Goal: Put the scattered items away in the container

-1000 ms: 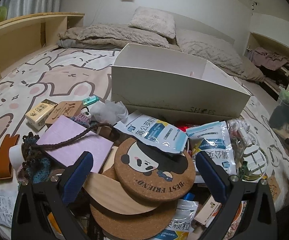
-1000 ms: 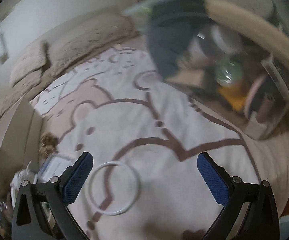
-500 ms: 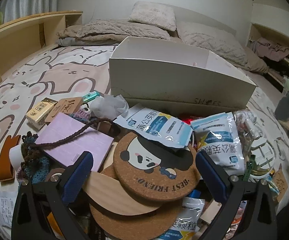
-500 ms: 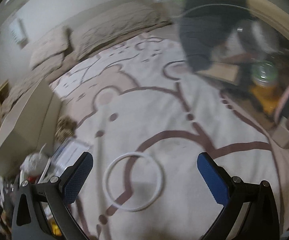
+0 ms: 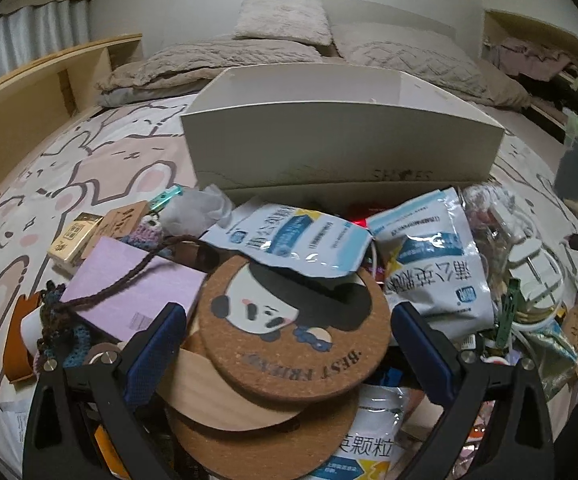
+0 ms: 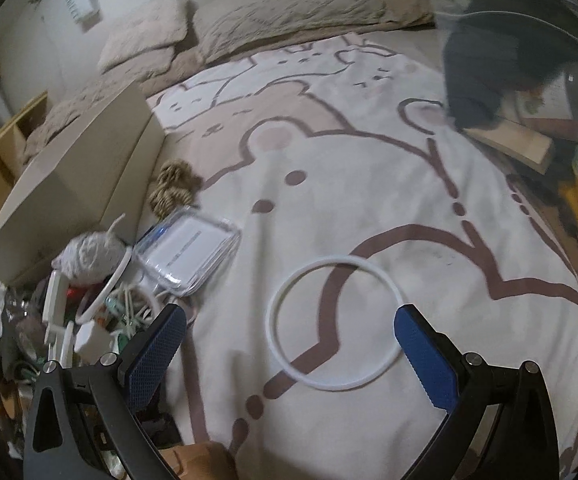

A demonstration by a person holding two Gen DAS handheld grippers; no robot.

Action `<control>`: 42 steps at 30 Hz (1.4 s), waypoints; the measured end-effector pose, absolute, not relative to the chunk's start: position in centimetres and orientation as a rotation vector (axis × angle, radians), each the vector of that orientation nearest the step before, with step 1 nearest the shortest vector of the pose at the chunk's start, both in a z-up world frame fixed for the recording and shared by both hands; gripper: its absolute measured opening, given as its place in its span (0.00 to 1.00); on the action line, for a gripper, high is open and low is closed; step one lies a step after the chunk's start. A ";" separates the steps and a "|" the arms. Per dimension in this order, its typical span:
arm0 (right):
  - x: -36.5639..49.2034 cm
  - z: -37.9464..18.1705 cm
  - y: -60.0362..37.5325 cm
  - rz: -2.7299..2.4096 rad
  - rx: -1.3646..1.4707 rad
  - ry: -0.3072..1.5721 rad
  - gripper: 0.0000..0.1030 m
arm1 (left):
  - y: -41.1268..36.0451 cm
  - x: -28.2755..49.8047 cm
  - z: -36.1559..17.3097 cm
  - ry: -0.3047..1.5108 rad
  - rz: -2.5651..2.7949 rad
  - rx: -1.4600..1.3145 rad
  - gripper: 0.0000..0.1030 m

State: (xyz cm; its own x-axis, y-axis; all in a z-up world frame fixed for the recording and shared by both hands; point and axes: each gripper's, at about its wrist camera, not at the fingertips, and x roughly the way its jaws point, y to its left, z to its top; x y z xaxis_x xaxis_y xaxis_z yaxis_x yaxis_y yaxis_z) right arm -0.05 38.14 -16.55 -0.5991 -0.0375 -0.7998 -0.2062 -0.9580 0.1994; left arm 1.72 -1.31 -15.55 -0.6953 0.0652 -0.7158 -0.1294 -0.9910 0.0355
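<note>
A white open box (image 5: 341,148) stands on the bed behind a heap of clutter. On the heap lies a round cork panda coaster (image 5: 293,324), straddled by my open left gripper (image 5: 289,344), whose blue pads sit at either side of it. Blue-white sachets (image 5: 437,256), a lilac pad (image 5: 129,288) and more cork mats surround it. In the right wrist view a thin white ring (image 6: 335,322) lies flat on the blanket. My right gripper (image 6: 291,354) hangs open just above and in front of the ring. The box (image 6: 73,184) shows at the left there.
A clear plastic case (image 6: 189,252), a rope bundle (image 6: 173,192) and white cables lie beside the box. A clear bin (image 6: 529,64) with dark items stands at the bed's right edge. Pillows (image 5: 281,20) lie at the head and a wooden shelf (image 5: 29,108) runs along the left.
The right gripper swung left and closer, so the white ring moved from lower left to between its fingers. The left gripper drew slightly nearer to the coaster heap.
</note>
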 end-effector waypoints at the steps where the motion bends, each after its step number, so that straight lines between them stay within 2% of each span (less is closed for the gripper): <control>1: -0.1 -16.7 37.9 2.696 -1.370 0.412 1.00 | -1.1 1.7 -15.6 0.140 2.784 -1.177 1.00; 6: -0.7 -18.4 37.2 2.634 -1.507 0.396 1.00 | -0.3 1.4 -16.0 0.231 2.788 -1.207 1.00; 12: -1.2 -19.2 36.1 2.572 -1.561 0.261 1.00 | -0.2 0.8 -16.5 0.278 2.799 -1.243 1.00; 16: -1.5 -19.7 35.4 2.541 -1.581 0.183 1.00 | -0.5 0.7 -16.5 0.248 2.793 -1.246 1.00; 22: -2.0 -19.5 37.2 2.554 -1.535 0.295 1.00 | -1.1 0.8 -16.1 0.154 2.772 -1.232 1.00; 29: -3.7 -20.0 38.8 2.605 -1.584 0.172 1.00 | -1.8 0.8 -15.6 0.043 2.740 -1.214 1.00; 35: -3.3 -19.8 39.7 2.672 -1.589 0.229 1.00 | -1.9 0.7 -15.3 -0.018 2.725 -1.211 1.00; 40: -2.4 -19.1 41.7 2.710 -1.542 0.424 1.00 | -1.9 0.6 -15.3 -0.017 2.725 -1.211 1.00; 42: -2.1 -18.8 42.4 2.680 -1.507 0.438 1.00 | -1.9 0.7 -15.3 -0.017 2.725 -1.212 1.00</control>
State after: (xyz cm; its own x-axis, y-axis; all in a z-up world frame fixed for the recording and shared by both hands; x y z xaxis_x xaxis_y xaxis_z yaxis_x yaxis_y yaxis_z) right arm -2.05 42.37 -18.81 -0.5289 -0.1059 -0.8421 -0.1675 -0.9596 0.2259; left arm 0.68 -1.89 -15.29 -0.6593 0.1492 -0.7369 -0.1401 -0.9873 -0.0745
